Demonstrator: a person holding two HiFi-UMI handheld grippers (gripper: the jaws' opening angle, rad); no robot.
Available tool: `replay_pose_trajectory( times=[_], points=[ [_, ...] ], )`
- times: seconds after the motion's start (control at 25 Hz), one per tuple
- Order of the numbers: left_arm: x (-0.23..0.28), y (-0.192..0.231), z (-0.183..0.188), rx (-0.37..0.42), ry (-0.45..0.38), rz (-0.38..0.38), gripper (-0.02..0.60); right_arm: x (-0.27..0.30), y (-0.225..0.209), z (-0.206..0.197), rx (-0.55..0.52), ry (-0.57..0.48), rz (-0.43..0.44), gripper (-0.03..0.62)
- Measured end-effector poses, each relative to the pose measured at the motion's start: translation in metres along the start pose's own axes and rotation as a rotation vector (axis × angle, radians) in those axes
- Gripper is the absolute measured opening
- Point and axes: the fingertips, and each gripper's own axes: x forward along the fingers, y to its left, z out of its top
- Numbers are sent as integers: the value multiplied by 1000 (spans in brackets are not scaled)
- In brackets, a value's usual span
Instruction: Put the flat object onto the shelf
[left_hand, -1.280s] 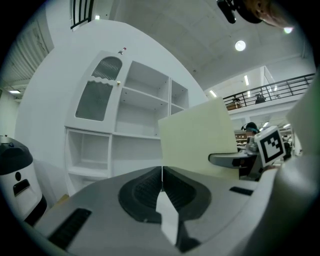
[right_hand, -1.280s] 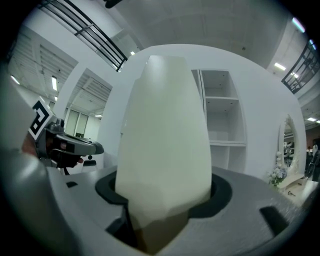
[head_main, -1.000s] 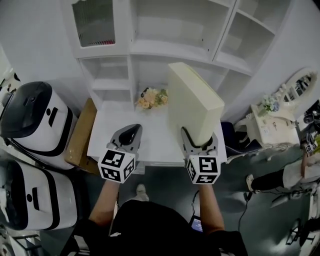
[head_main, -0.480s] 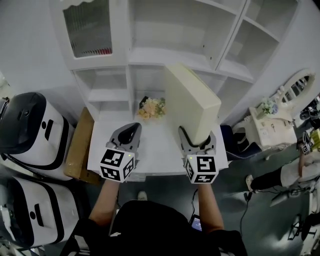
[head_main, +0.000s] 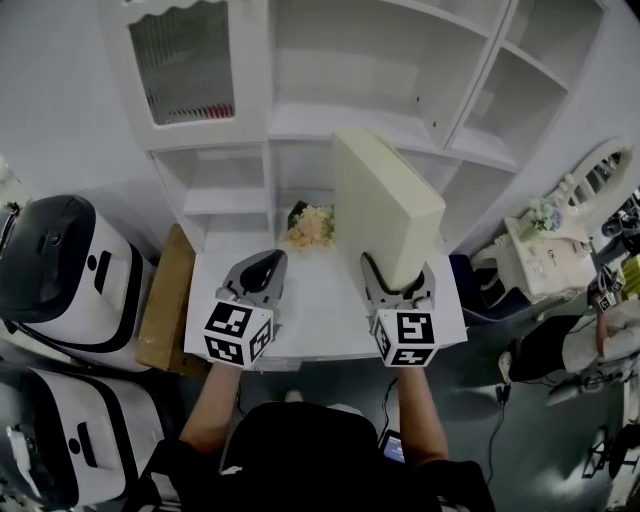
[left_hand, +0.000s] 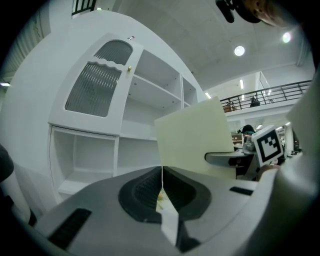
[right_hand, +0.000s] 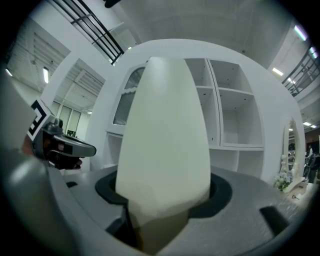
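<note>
The right claw is closed on the lower end of the flat object, a thick cream panel. Its two jaws press on the panel's broad faces. The panel stands on its edge and rises from the claw, leaning a little away from the person. It is held in the air above the white table, in front of the shelf unit, and rests on no shelf yet.

The left claw is beside it, to the left. Its jaws are together with nothing between them. A small bunch of flowers lies at the back of the table, near the panel. Two white and black machines stand at the left.
</note>
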Motion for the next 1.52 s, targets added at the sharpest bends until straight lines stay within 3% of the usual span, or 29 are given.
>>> replay_pose_trajectory(
  times=[0.8, 1.52],
  points=[
    [12, 9, 7, 1, -15, -6, 8, 17, -7, 25, -85, -14, 1, 299],
    [66, -5, 64, 68, -83, -43, 8, 46, -35, 80, -316, -12, 37, 299]
  ],
)
